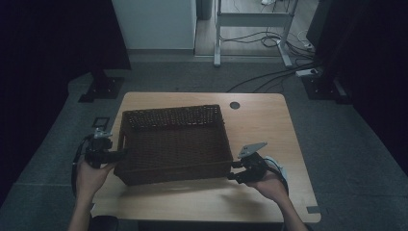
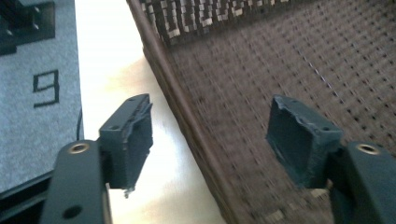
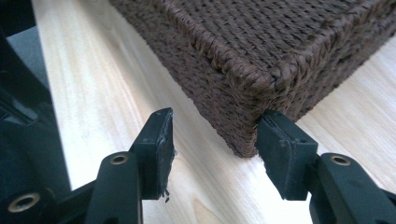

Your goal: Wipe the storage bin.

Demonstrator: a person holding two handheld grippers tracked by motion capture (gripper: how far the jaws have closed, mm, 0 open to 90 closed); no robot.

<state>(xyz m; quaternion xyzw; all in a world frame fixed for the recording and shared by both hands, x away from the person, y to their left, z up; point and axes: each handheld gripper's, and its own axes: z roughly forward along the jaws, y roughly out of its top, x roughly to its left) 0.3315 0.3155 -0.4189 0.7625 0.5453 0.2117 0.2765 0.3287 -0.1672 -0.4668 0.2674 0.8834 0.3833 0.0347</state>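
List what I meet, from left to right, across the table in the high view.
left gripper → basket → right gripper

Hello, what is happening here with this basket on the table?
A person at a wooden table works on a dark brown woven basket with a claw in each hand. The left claw stands open astride the basket's left wall, one jaw outside and one inside, pads not pressing. The right claw is at the basket's near right corner, one jaw touching the corner, the other apart over the table. The basket rests flat on the table and looks empty.
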